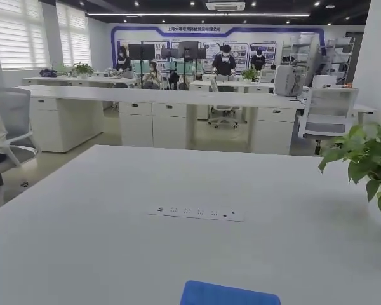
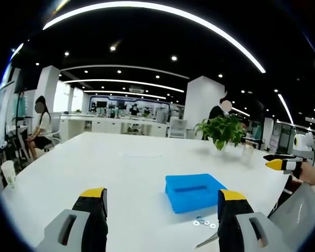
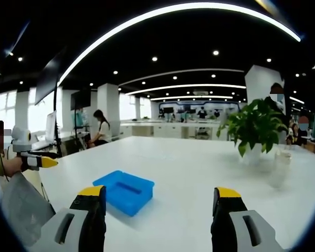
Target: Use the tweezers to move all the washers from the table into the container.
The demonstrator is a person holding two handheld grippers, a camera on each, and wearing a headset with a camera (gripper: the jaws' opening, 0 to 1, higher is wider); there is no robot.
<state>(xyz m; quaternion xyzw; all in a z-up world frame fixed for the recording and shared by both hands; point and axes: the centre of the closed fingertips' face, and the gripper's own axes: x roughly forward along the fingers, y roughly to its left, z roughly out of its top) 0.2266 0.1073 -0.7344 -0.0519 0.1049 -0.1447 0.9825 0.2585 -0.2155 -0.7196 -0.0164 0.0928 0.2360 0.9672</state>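
A blue container (image 2: 194,191) lies on the white table (image 2: 121,173), ahead of my left gripper (image 2: 163,197), which is open and holds nothing. Three small washers (image 2: 205,223) lie on the table just in front of the container, by the right jaw. The metal tweezers (image 2: 207,241) lie beside them, partly hidden by that jaw. My right gripper (image 3: 160,192) is open and holds nothing; the container (image 3: 125,191) is ahead of it, to the left. In the head view the container (image 1: 230,293) peeks in at the bottom edge.
A potted plant (image 3: 257,126) stands on the table's far right, and a clear cup (image 3: 278,168) is near it. A socket strip (image 1: 197,213) is set into the table's middle. Desks, chairs and people fill the room beyond.
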